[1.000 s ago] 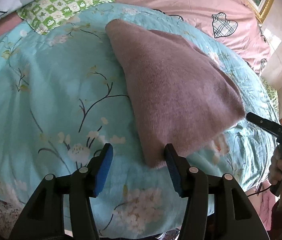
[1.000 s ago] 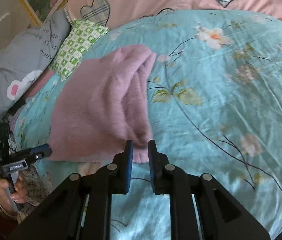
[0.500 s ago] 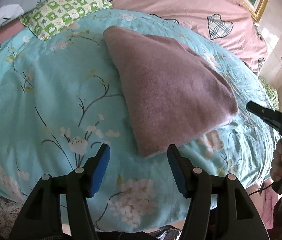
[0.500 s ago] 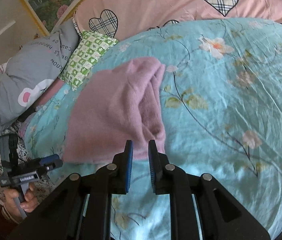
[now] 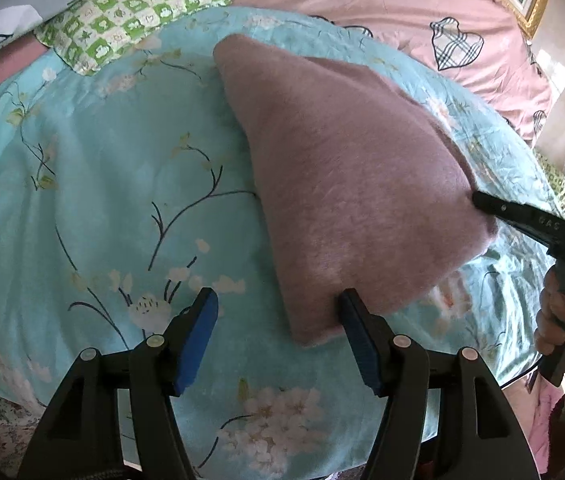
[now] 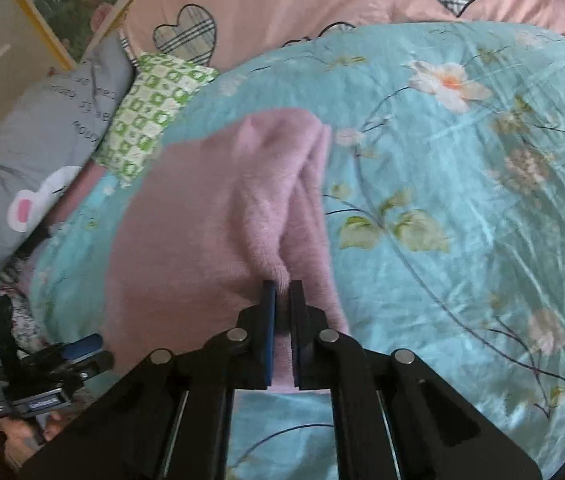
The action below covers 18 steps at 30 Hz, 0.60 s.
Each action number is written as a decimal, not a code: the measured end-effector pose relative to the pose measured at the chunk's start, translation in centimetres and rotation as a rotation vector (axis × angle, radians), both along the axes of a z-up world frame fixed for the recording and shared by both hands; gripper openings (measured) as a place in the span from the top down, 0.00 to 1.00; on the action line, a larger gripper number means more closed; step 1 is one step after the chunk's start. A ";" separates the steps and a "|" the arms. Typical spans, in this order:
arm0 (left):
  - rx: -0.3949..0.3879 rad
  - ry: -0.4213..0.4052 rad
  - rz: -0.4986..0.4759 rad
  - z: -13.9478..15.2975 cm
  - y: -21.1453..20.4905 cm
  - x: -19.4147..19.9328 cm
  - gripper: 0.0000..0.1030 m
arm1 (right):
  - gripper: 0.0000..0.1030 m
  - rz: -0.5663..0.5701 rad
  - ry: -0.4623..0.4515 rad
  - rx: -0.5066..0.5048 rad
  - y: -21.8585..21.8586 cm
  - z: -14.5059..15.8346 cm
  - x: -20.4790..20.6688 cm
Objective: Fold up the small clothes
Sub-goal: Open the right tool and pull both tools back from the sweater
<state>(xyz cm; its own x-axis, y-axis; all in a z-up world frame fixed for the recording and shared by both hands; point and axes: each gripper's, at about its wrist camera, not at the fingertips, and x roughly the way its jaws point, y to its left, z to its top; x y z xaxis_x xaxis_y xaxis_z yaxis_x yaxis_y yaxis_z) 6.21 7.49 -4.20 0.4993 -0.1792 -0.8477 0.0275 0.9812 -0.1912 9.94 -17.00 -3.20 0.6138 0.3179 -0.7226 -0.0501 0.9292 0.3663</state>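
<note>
- Right gripper (image 6: 281, 294) just clamped onto the pink cloth's (image 5: 346, 184) near corner, on the teal bed (image 5: 102, 184).
- Left gripper (image 5: 278, 320) has been opening, straddles the cloth's other near corner, not pinching.
- Next, I'd guess: close left, fold over.

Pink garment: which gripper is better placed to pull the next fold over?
Right. The right gripper is already shut on a pinch of the pink garment at its edge. The left gripper is open, its jaws have just been opening, gripping nothing.
</note>
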 end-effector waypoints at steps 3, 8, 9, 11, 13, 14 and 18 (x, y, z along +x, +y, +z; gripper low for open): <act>0.014 -0.001 -0.001 -0.2 -0.3 0.1 0.37 | 0.93 0.014 0.039 -0.023 0.5 -1.9 0.3; 0.014 -0.035 0.008 0.8 -0.1 -0.6 0.38 | 0.90 -0.006 0.002 0.020 -0.1 -0.6 -0.8; 0.014 -0.041 0.013 0.9 -0.1 -0.8 0.38 | 0.90 -0.010 -0.004 0.028 -0.3 -0.3 -1.1; 0.003 -0.053 0.022 1.3 0.2 -1.2 0.38 | 0.90 -0.018 -0.022 0.030 -0.5 0.5 -2.0; -0.004 -0.062 0.028 1.6 0.3 -1.6 0.38 | 0.90 -0.019 -0.037 0.032 -0.7 1.0 -2.6; -0.003 -0.070 0.030 1.8 0.3 -1.9 0.37 | 0.90 -0.016 -0.046 0.035 -0.7 1.4 -3.0; 0.028 -0.114 0.049 2.7 0.2 -3.0 0.28 | 0.82 -0.004 -0.073 0.042 -0.5 2.5 -4.8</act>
